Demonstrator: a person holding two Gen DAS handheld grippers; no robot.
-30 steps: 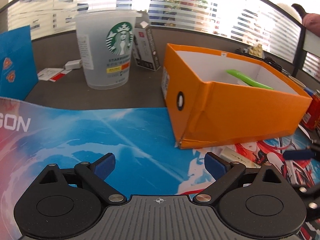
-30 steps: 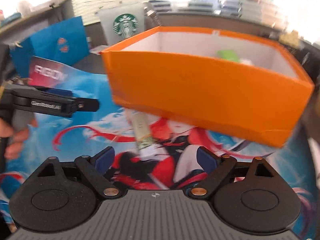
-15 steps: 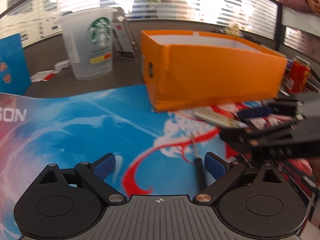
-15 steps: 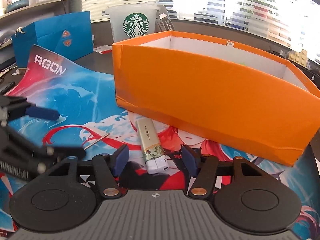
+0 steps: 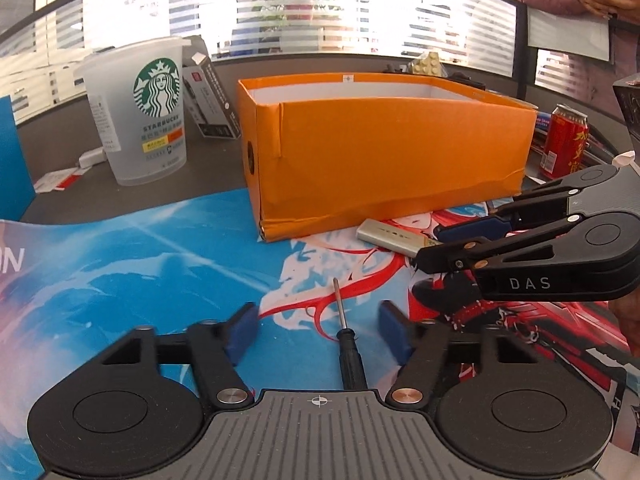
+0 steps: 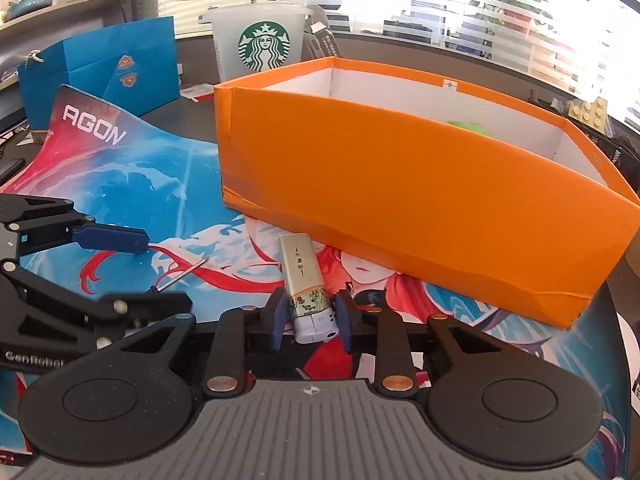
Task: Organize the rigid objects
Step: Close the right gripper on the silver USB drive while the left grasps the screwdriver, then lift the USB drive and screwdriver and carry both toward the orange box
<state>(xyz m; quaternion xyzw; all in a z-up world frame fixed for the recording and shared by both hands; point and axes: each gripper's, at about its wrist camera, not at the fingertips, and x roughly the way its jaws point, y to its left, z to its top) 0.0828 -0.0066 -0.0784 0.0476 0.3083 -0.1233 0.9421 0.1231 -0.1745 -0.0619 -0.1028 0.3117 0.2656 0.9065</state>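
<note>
Left wrist view: left gripper, jaws wide apart, nothing between the pads but a small screwdriver lying on the printed mat. Black handle runs back under the gripper body; thin metal shaft points straight ahead, nearer the right pad, touching neither. Ahead, slightly right: orange box, open top, white inside, its near edge on the mat. Ahead left: clear plastic cup with green logo, upright on the grey desk, a grey carton leaning just behind it. Far right: red drink can, upright beside the box's end. Right gripper enters from the right, its tips at a silver lighter lying just in front of the box.

Right wrist view: right gripper, jaws narrowed around the lighter's near end; both pads look to be against its sides, though whether it is firmly pinched cannot be told. Lighter lies flat on the mat, far end pointing ahead toward the box, close to its wall. Something green shows just over the box's near wall. Left of the tool: left gripper, open, the screwdriver tip between its fingers. Ahead left: blue paper bag, upright, and the cup behind the box.
</note>
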